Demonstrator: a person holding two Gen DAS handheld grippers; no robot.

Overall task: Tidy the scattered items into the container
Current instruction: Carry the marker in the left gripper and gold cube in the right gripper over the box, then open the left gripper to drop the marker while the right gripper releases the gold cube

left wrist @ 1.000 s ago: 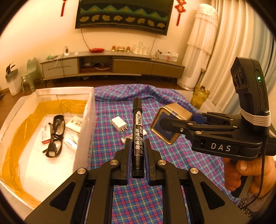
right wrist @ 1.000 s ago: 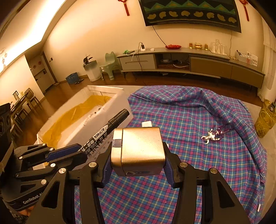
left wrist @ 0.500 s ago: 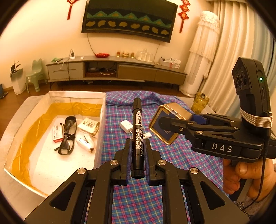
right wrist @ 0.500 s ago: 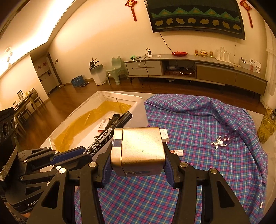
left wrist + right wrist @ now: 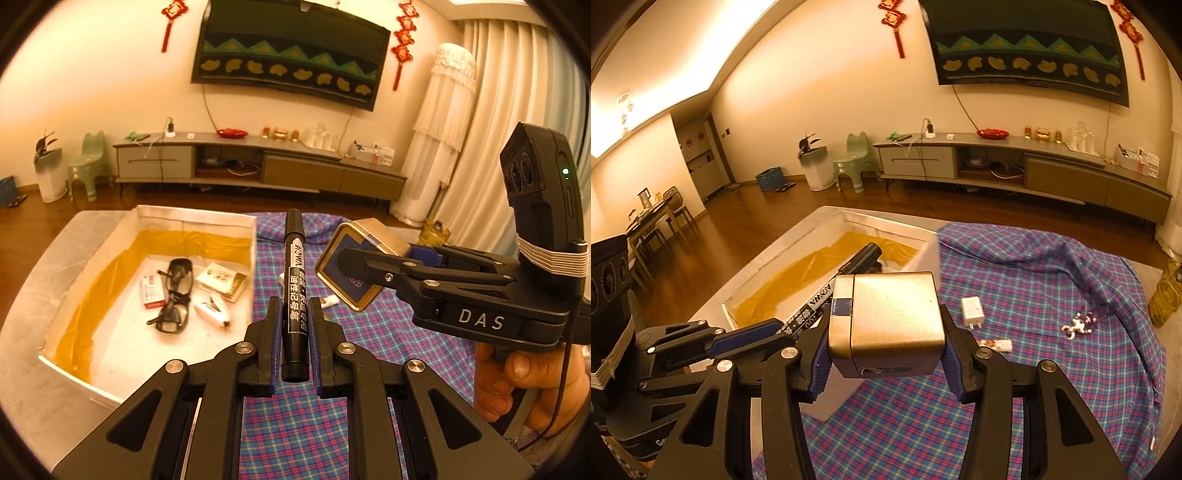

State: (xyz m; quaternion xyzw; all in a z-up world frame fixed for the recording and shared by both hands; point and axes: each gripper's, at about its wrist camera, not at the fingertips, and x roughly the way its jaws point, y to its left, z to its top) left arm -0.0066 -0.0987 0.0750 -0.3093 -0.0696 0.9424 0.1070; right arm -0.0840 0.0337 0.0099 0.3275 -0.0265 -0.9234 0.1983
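My left gripper (image 5: 293, 321) is shut on a black marker (image 5: 294, 280) that points forward, held above the plaid cloth to the right of the white box (image 5: 207, 221). My right gripper (image 5: 886, 347) is shut on a gold square tin (image 5: 886, 325), held above the cloth; the tin (image 5: 354, 258) also shows in the left wrist view. The box (image 5: 831, 229) has a yellow lining and holds black glasses (image 5: 173, 295), a small carton (image 5: 221, 280) and a white item (image 5: 214, 312). A white charger (image 5: 972, 310), a small tube (image 5: 995, 345) and a keychain (image 5: 1078, 325) lie on the cloth.
The plaid cloth (image 5: 1034, 295) covers the grey surface on the right. A yellow glass (image 5: 1165, 295) stands at the far right edge. A TV cabinet (image 5: 258, 166) and a green stool (image 5: 86, 166) stand behind.
Both grippers have risen and pulled back with their loads. The box and the items on the cloth now show farther below, and more of the room is in view.
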